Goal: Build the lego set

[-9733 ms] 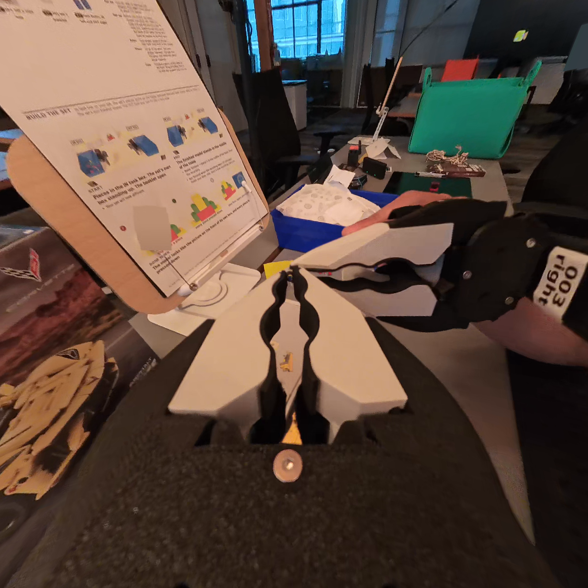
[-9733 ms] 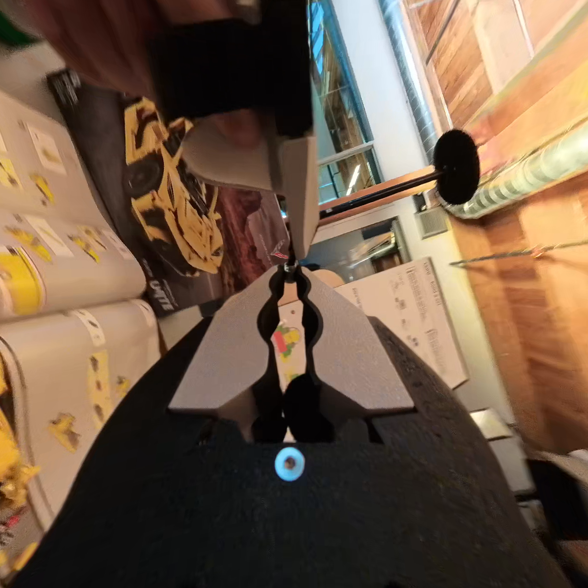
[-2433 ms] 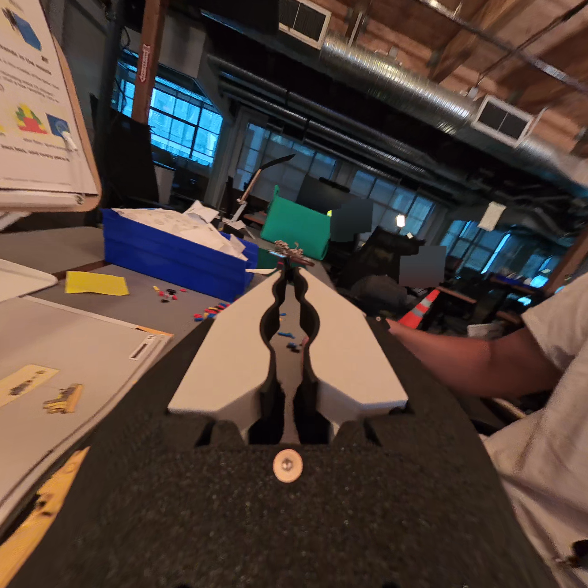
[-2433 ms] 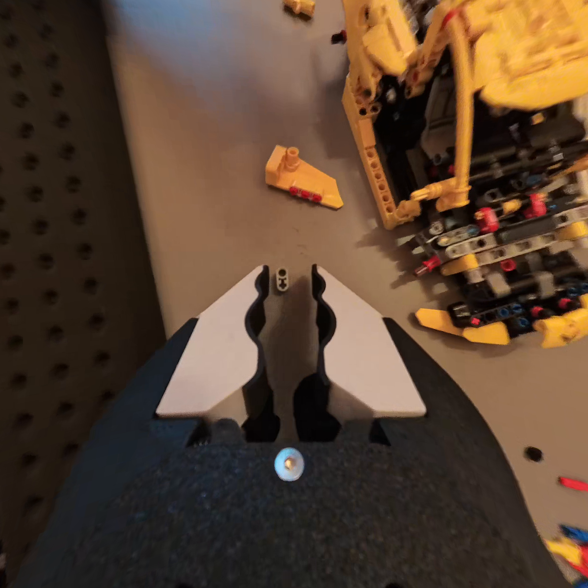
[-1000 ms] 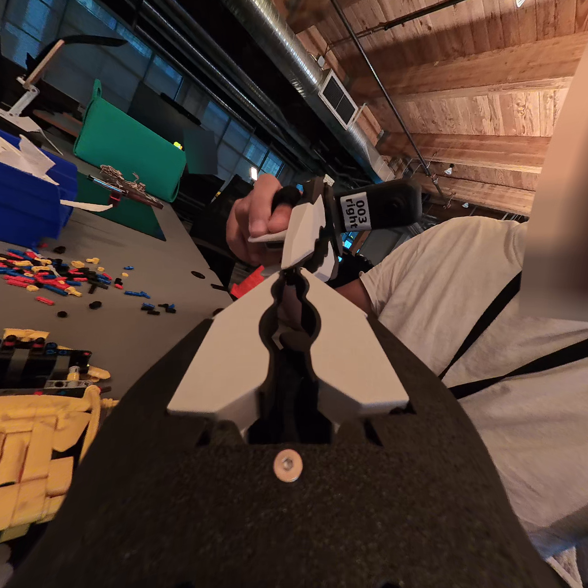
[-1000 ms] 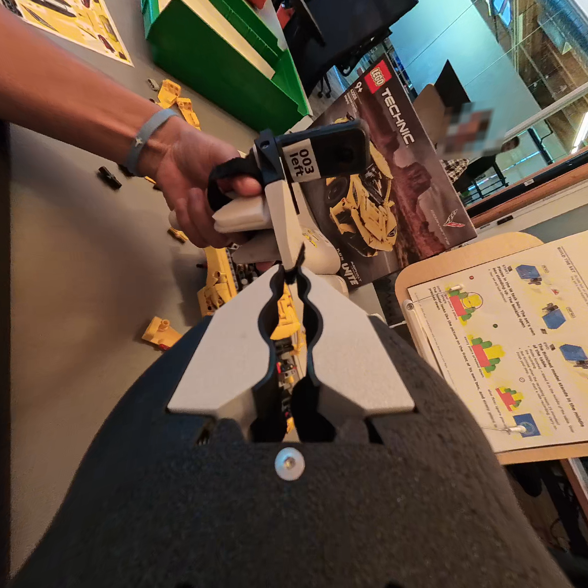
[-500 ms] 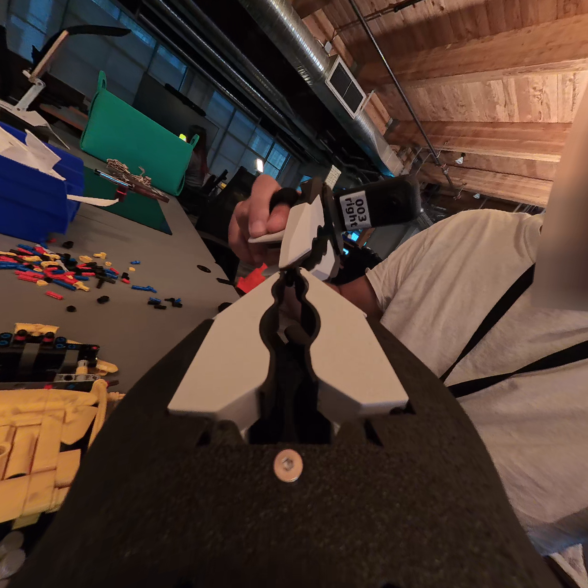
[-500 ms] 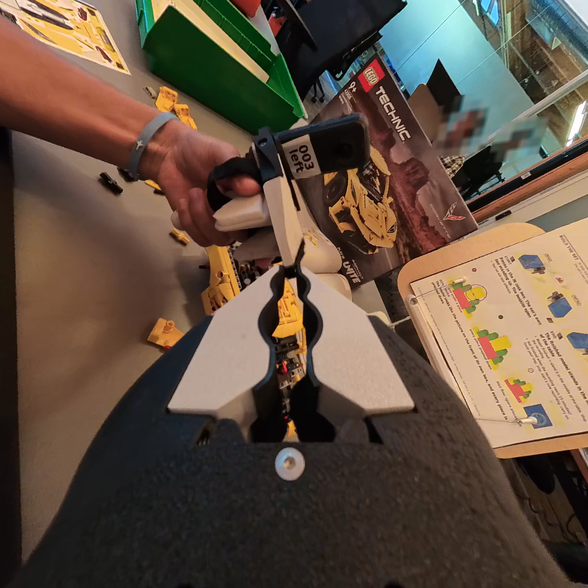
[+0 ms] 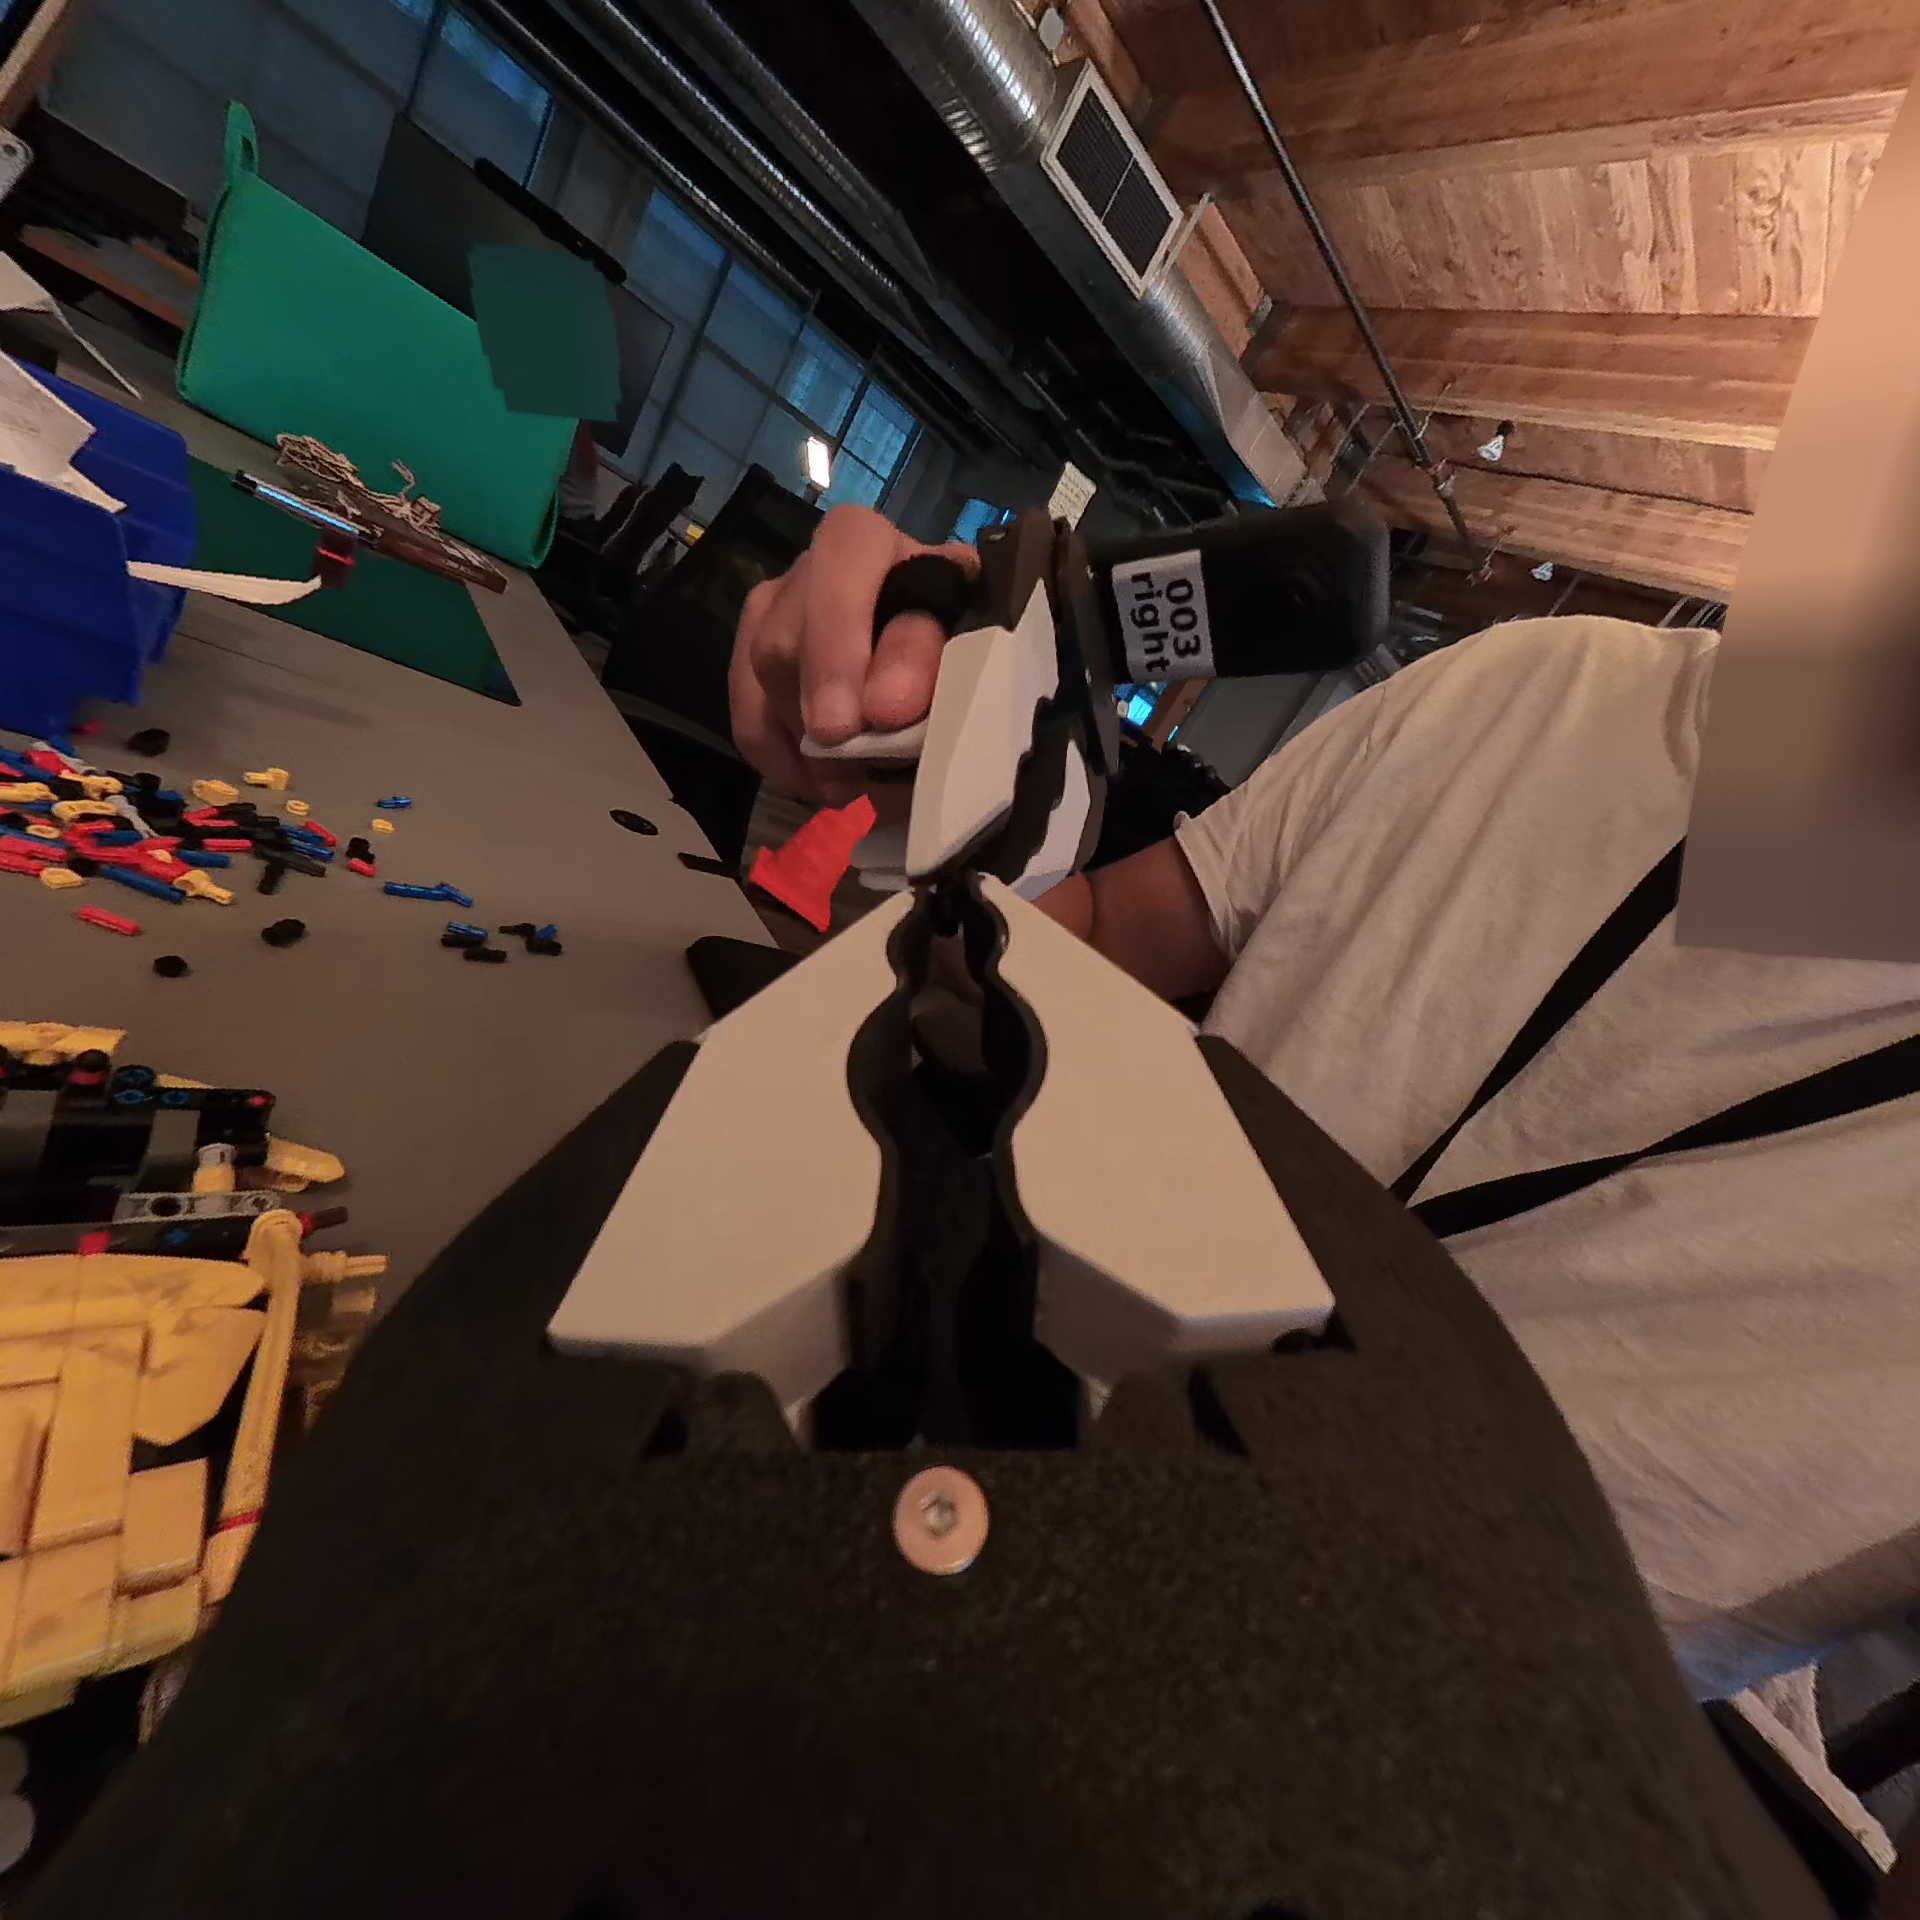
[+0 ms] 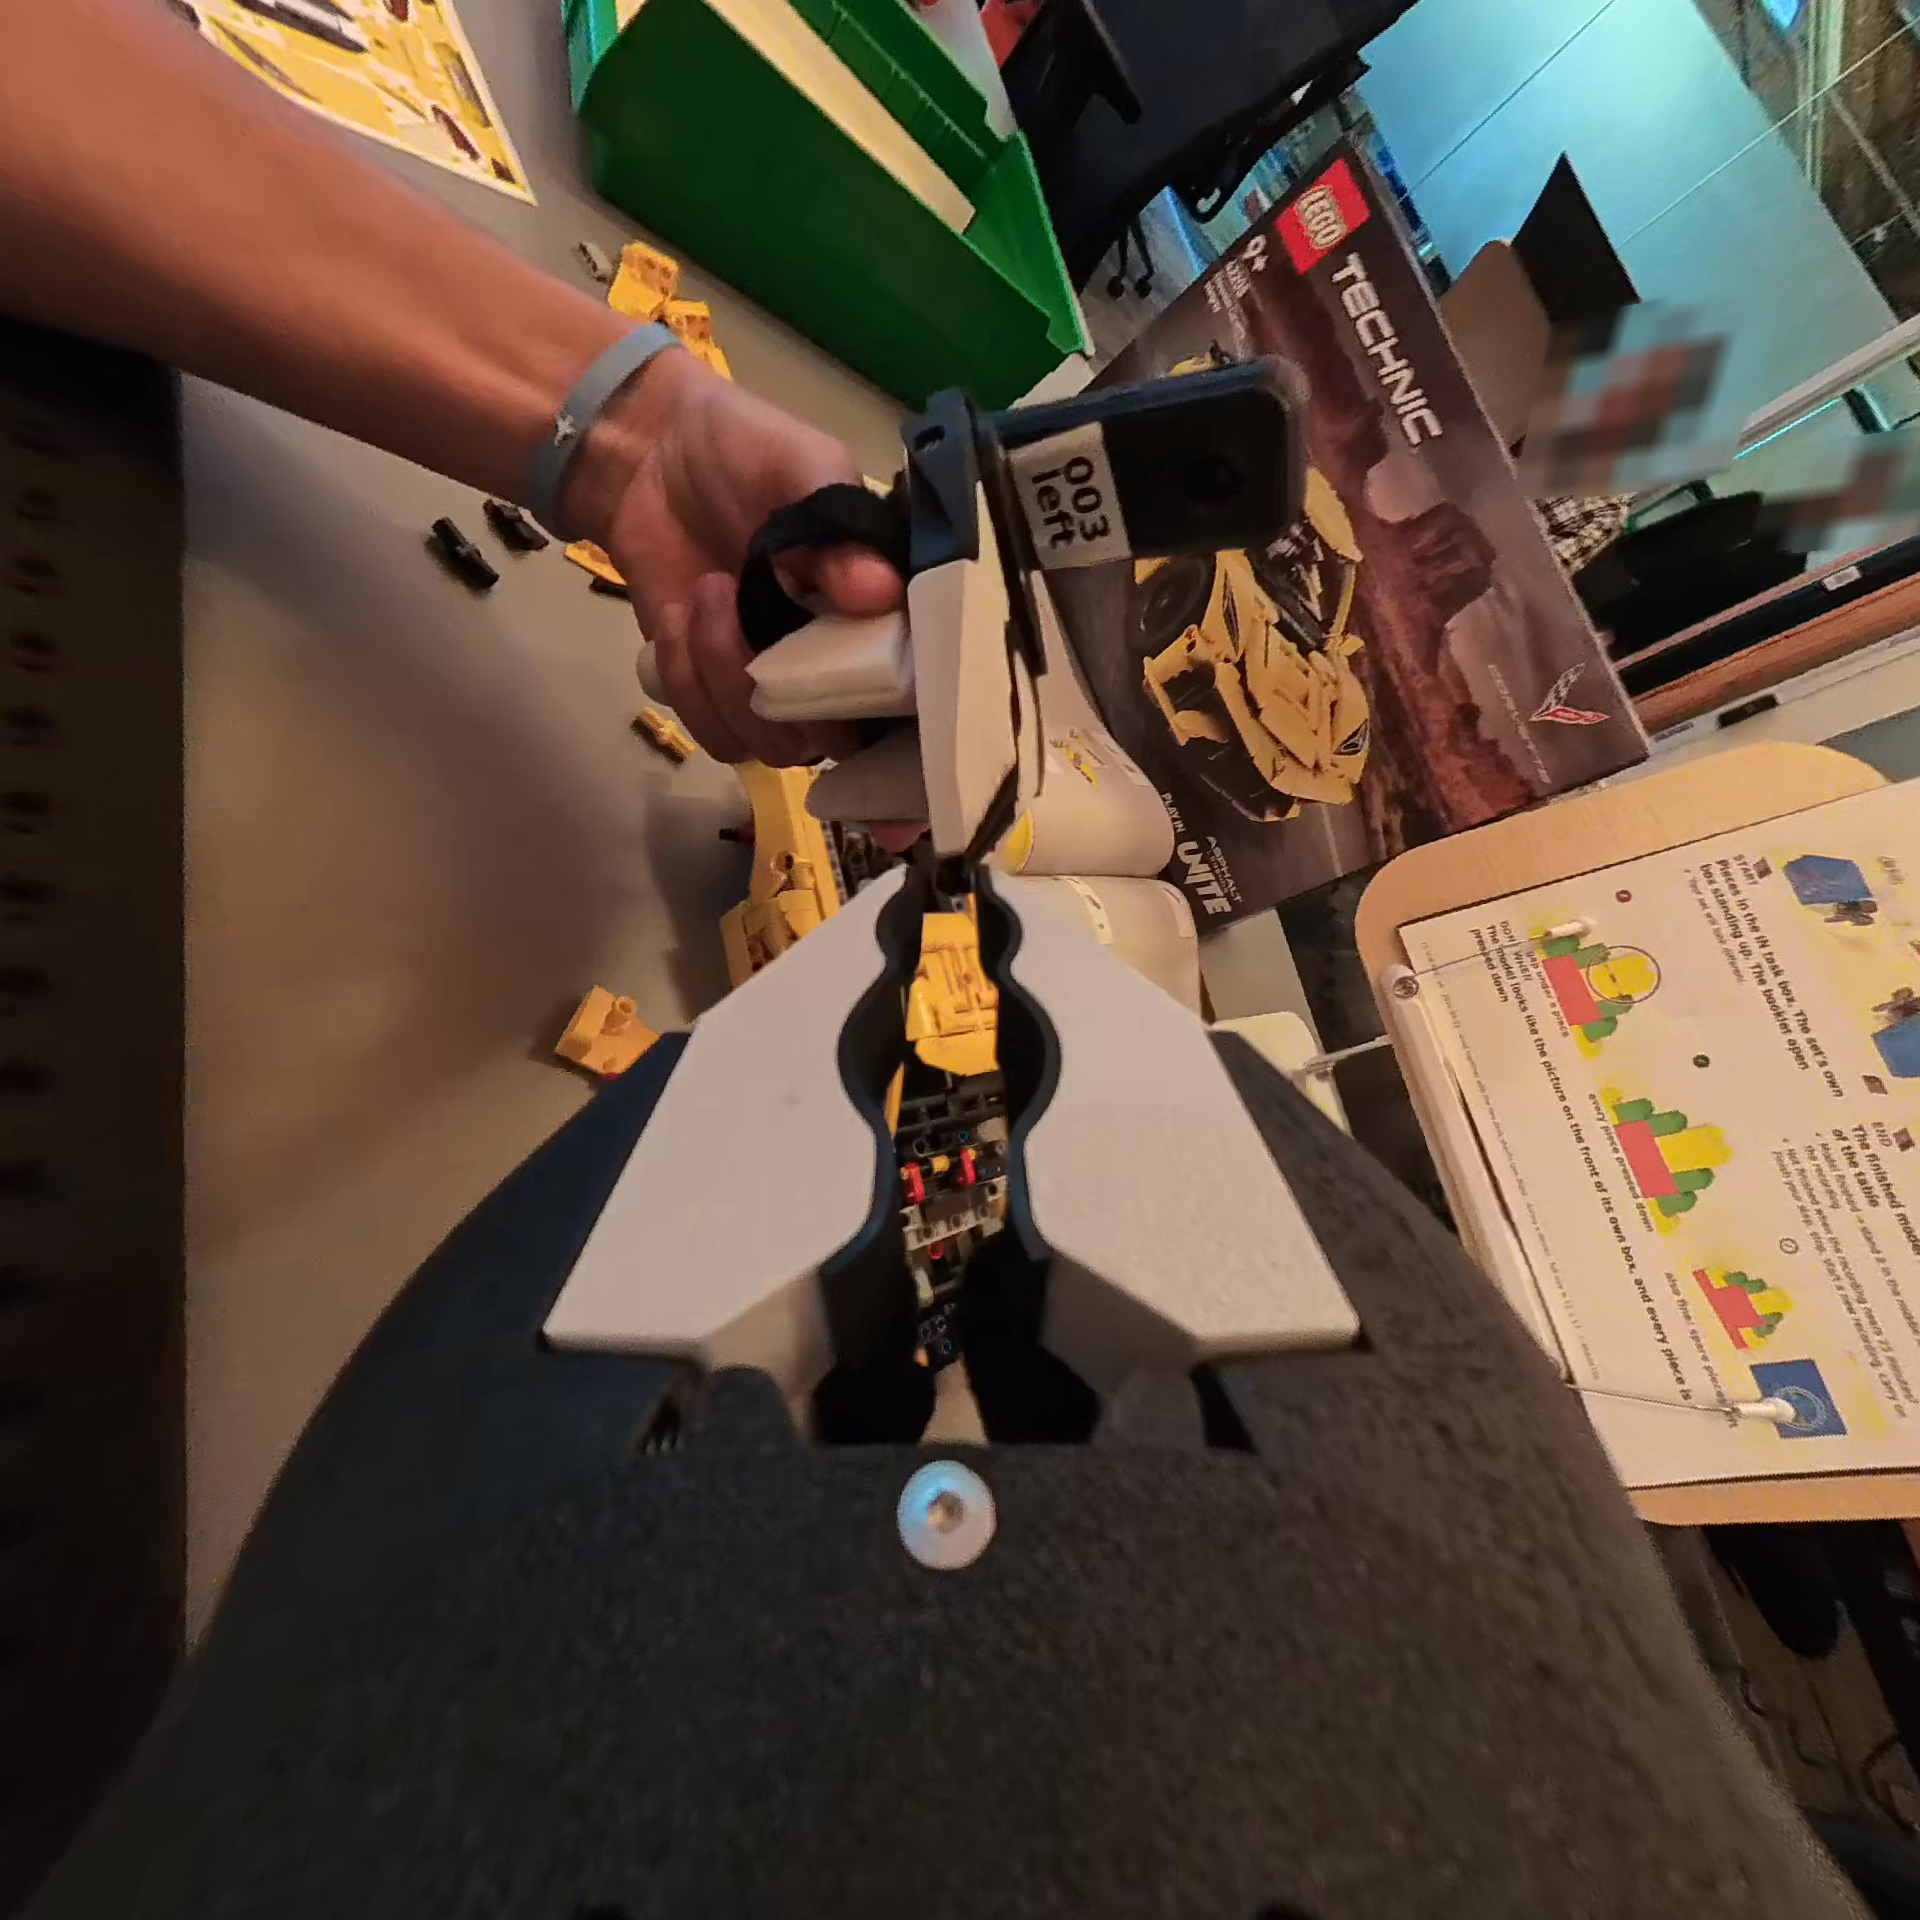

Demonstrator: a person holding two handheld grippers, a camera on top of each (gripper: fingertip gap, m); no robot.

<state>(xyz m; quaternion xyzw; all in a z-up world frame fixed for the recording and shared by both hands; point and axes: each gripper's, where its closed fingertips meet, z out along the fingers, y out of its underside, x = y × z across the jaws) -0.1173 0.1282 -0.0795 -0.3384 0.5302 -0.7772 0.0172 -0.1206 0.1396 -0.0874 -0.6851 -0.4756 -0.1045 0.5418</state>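
Both grippers are held in the air, tip to tip. My left gripper (image 9: 940, 902) is shut, with a small dark Lego piece (image 9: 943, 914) pinched at its tips. My right gripper (image 10: 940, 883) is shut too, with a small dark piece (image 10: 938, 878) at its tips; both pieces are mostly hidden. The right gripper (image 9: 951, 868) meets the left's tips from above in the left wrist view. The left gripper (image 10: 954, 847) does the same in the right wrist view. The partly built yellow car model (image 9: 104, 1403) lies on the grey table (image 9: 416, 1029) below, and also shows in the right wrist view (image 10: 774, 862).
A pile of loose red, blue, black and yellow parts (image 9: 125, 831) lies mid-table. A blue bin (image 9: 73, 582) and a green bag (image 9: 343, 353) stand behind. The set's box (image 10: 1351, 582), an instruction stand (image 10: 1662, 1122), a green bin (image 10: 810, 177) and a loose yellow part (image 10: 603, 1029) surround the model. The person's torso (image 9: 1558, 1143) is close by. Both grippers' tips are close together, under 4 cm apart.
My right gripper shut on a small grey piece on the table, then rose to meet my left gripper. In the last second both stayed tip to tip, barely shifting.
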